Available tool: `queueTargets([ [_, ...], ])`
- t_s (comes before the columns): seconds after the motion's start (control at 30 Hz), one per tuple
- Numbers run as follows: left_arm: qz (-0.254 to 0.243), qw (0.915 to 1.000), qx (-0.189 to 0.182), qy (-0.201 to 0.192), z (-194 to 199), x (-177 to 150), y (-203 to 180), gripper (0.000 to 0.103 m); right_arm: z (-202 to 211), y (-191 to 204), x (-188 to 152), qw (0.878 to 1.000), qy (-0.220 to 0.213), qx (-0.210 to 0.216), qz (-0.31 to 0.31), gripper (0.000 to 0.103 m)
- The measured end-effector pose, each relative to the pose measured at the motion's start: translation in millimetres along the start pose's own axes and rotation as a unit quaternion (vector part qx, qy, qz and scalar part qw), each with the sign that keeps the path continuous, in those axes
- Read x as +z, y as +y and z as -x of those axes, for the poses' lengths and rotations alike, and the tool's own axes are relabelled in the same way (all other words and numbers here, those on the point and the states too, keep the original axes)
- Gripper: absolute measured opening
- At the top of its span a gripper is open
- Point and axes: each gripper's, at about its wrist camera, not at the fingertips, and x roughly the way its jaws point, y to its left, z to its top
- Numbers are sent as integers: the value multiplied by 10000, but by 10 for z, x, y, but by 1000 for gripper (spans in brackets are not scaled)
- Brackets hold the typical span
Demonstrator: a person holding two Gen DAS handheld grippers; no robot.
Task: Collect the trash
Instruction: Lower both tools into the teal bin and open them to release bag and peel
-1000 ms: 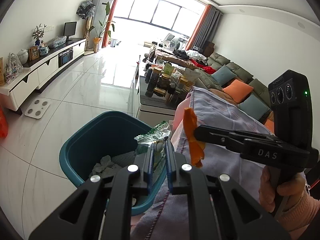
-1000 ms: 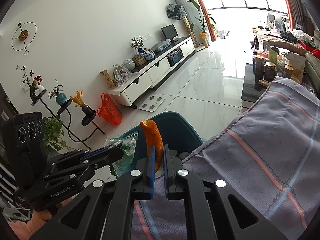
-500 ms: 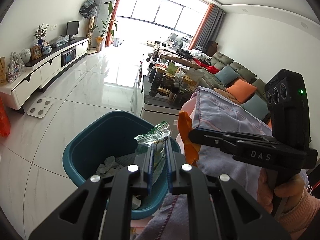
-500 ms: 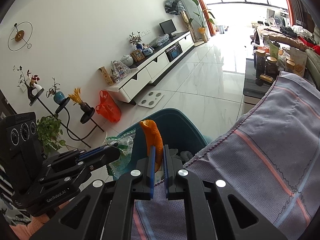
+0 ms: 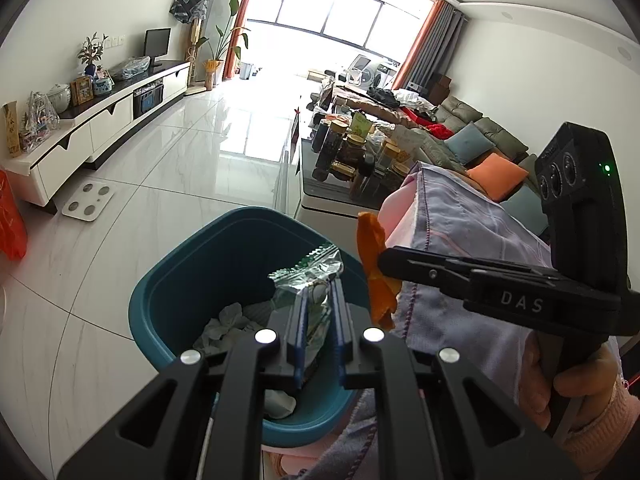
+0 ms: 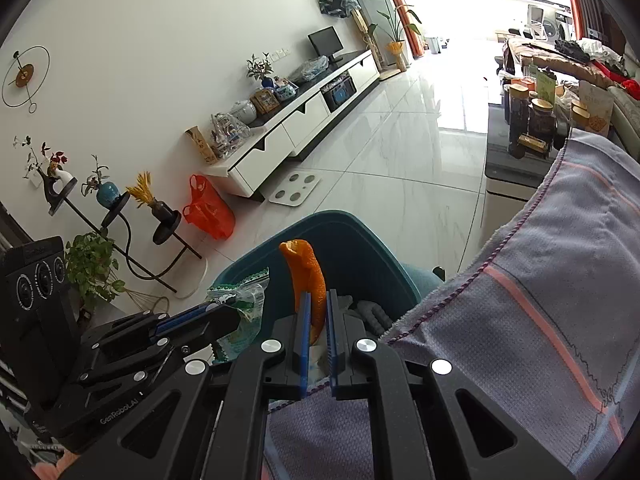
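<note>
Left wrist view looks down over the teal bin [image 5: 248,248], which stands on the white tiled floor just beside the cloth-covered worktop [image 5: 472,240]. The left gripper [image 5: 318,320] has its fingers [image 5: 298,320] clamped on a crumpled green-and-clear wrapper [image 5: 308,276], and the wrapper hangs directly over the bin's open mouth, above the paper scraps already lying inside. The right gripper [image 6: 316,320], seen from its own camera, has its fingers [image 6: 304,320] pressed together on a strip of orange peel [image 6: 306,276]; the peel's long axis runs upright, sticking up past the fingertips. From the left camera the peel [image 5: 374,264] sits near the bin's right rim, close to the worktop's hanging cloth edge, so it looks less surely over the opening than the wrapper. The left hand seems better placed to let go first. My guess is the right hand needs to reach a little further over the bin before releasing, or the peel may drop on the cloth.
</note>
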Motion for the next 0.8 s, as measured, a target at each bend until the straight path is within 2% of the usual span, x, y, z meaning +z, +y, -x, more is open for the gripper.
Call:
queueTargets([
  [0.8, 54, 9998, 175, 92, -202, -2, 79, 13, -270, 44, 72, 9995, 301, -124, -8, 8],
])
